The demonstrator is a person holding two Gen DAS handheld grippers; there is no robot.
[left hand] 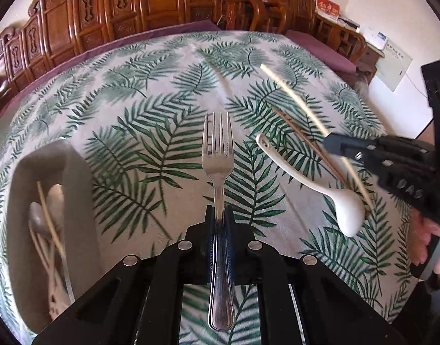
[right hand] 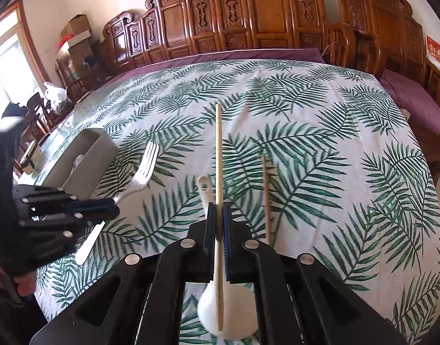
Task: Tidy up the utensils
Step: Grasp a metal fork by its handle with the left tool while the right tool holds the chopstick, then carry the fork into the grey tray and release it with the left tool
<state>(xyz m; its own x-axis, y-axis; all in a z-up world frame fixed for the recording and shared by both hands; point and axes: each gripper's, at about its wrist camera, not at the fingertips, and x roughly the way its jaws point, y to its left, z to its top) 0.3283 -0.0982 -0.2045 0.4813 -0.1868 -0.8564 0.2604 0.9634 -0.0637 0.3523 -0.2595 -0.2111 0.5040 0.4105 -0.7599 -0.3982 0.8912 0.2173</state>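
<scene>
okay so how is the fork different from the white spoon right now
The fork is shiny metal with four tines; the spoon is white, ceramic-looking, with a rounded bowl.
The fork is clamped in the left gripper, off the cloth; the spoon lies loose on the tablecloth, gripped by nothing.
The fork's handle is straight; the spoon's curves.
Both are still outside the grey holder.

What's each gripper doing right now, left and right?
Left gripper: shut on the fork.
Right gripper: shut on a chopstick.
</scene>
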